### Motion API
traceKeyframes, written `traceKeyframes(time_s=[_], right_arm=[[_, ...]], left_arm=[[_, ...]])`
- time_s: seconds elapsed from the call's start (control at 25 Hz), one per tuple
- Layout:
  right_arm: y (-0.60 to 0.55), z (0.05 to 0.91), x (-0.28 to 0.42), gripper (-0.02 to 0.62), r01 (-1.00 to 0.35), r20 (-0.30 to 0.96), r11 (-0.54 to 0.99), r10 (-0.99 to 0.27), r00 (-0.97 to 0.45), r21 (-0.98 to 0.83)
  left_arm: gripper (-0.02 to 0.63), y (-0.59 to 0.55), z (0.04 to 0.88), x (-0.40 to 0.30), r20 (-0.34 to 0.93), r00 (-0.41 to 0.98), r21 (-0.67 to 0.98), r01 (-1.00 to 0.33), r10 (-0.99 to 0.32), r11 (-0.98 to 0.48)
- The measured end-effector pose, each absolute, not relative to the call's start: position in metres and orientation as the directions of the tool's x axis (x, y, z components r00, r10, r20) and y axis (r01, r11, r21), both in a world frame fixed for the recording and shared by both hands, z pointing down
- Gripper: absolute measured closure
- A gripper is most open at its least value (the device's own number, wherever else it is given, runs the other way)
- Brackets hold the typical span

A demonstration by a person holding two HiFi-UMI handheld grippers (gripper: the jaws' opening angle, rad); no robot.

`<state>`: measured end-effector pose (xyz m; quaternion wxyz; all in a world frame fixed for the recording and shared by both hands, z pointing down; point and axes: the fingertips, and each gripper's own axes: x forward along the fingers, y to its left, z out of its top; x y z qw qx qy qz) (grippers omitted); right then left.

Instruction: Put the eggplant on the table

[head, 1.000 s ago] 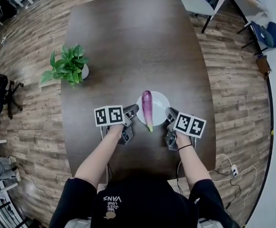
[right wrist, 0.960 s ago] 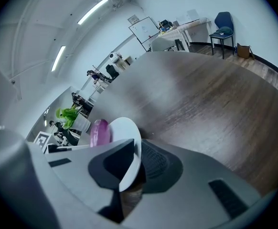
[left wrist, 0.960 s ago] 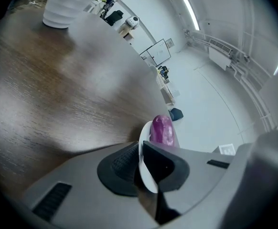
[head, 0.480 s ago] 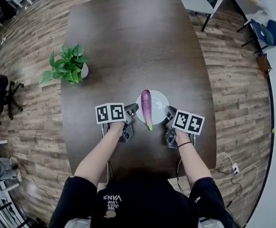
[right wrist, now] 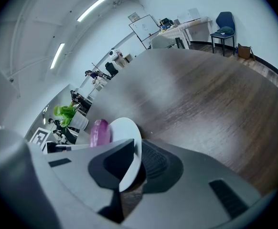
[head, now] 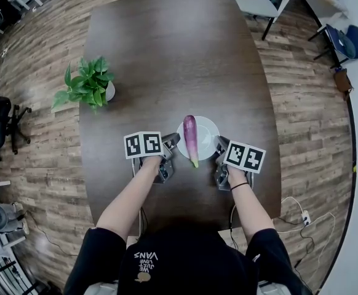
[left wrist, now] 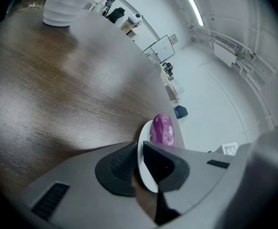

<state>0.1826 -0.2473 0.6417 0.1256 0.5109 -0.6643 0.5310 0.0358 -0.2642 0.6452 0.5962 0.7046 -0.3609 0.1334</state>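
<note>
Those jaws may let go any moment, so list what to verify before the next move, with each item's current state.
1. Left gripper shut on plate rim: ok.
2. Right gripper shut on the opposite rim: ok.
3. Eggplant lies along the plate, stem end overhanging the near rim: ok.
4. Plate fully resting on the table: cannot tell.
5. Potted plant well apart from the plate: ok.

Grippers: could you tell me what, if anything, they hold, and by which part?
Both clamp the white plate by its rim: left gripper on the left edge, right gripper on the right.
</note>
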Motion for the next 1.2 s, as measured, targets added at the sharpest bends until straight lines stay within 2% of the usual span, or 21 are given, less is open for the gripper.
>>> traceKeyframes(time_s=[0.6, 0.88, 1.08, 1.2], right_arm=[[-0.244, 0.635, 0.188, 0.548, -0.831, 0.715, -0.07, -0.552, -0.429, -0.552], [-0.242, 0.625, 0.188, 0.548, -0.839, 0.707, -0.058, -0.572, -0.416, -0.541], [-0.244, 0.607, 0.186, 0.549, -0.863, 0.686, -0.014, -0.613, -0.392, -0.505], [-0.24, 0.594, 0.181, 0.558, -0.867, 0.659, 0.016, -0.642, -0.391, -0.498]], left_arm=[[0.525, -0.262, 0.64, 0.035, 0.611, 0.711, 0.747, -0.663, -0.346, -0.043], [0.525, -0.266, 0.626, 0.028, 0.605, 0.691, 0.723, -0.685, -0.395, -0.09], [0.53, -0.262, 0.606, 0.033, 0.579, 0.712, 0.712, -0.679, -0.397, -0.18], [0.577, -0.261, 0.593, 0.033, 0.582, 0.701, 0.672, -0.7, -0.413, -0.242]])
